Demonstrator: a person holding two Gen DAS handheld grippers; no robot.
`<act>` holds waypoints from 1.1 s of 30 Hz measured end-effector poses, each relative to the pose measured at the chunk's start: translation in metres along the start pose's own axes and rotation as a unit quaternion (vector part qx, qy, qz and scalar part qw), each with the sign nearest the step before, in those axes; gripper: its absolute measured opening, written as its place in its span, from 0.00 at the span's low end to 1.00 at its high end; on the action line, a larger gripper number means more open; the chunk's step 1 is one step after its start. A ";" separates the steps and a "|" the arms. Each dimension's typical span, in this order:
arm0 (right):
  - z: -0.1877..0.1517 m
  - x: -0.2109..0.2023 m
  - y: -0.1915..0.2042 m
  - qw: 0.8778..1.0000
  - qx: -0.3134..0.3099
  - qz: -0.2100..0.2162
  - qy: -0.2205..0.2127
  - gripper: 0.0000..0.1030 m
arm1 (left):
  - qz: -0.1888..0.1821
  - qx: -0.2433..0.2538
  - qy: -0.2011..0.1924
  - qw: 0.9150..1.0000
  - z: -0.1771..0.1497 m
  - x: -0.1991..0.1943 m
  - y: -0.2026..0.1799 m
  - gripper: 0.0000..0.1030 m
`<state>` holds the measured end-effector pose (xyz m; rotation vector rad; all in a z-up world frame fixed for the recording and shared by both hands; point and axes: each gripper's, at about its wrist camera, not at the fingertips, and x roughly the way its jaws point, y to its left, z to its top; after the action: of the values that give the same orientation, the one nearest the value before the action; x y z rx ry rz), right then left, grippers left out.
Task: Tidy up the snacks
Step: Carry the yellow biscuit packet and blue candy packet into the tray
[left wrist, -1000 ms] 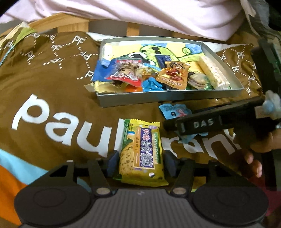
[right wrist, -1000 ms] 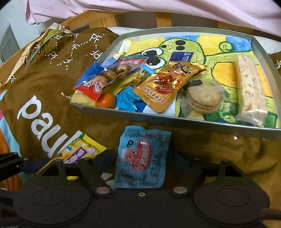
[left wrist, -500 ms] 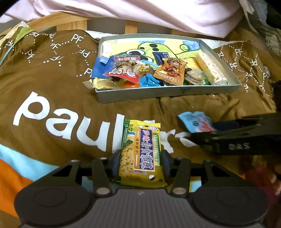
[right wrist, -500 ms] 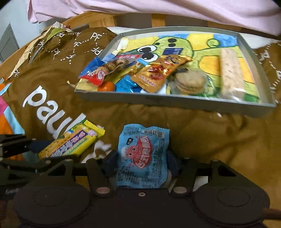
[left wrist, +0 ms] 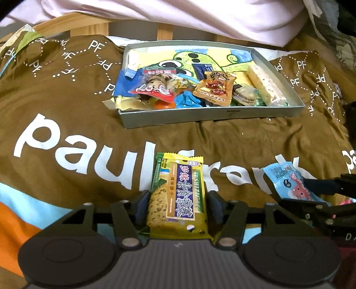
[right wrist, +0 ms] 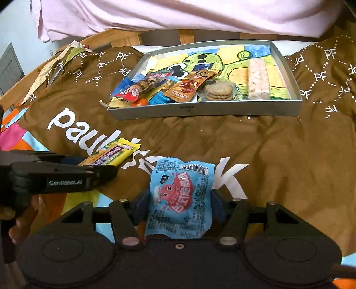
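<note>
A yellow-green cracker packet (left wrist: 178,195) lies lengthwise between the pads of my left gripper (left wrist: 178,206). The jaws are opening, but the pads still touch the packet's sides. In the right wrist view the same packet (right wrist: 111,153) sticks out of the left gripper (right wrist: 109,171). My right gripper (right wrist: 180,206) is shut on a light-blue packet (right wrist: 180,200) with a red cartoon, held a little above the cloth. That blue packet (left wrist: 287,184) shows at the lower right of the left wrist view. Beyond both stands the grey tray (left wrist: 200,115) (right wrist: 200,110).
The tray holds several snacks: a red-and-blue bag (left wrist: 155,82), an orange-brown pouch (left wrist: 213,89), round biscuits (right wrist: 219,90) and a pale bar (right wrist: 258,77). All rests on a brown printed cloth (left wrist: 66,111). Pink fabric (right wrist: 178,13) lies behind. A hand (right wrist: 22,217) grips the left tool.
The right gripper closed on the blue packet and drew back from the tray, rising slightly. The left gripper stayed in place with the cracker packet between its pads.
</note>
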<state>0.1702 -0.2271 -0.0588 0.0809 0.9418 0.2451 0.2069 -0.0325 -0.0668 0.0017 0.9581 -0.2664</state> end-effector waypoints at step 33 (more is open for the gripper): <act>0.005 -0.056 -0.011 0.996 0.026 0.009 -0.080 0.59 | -0.084 -0.077 -0.060 0.992 -0.013 -0.060 -0.008 0.50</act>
<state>0.1444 -0.2508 -0.0133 0.1552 0.7892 0.2279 0.1617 -0.0256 -0.0248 -0.2344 0.8583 -0.3440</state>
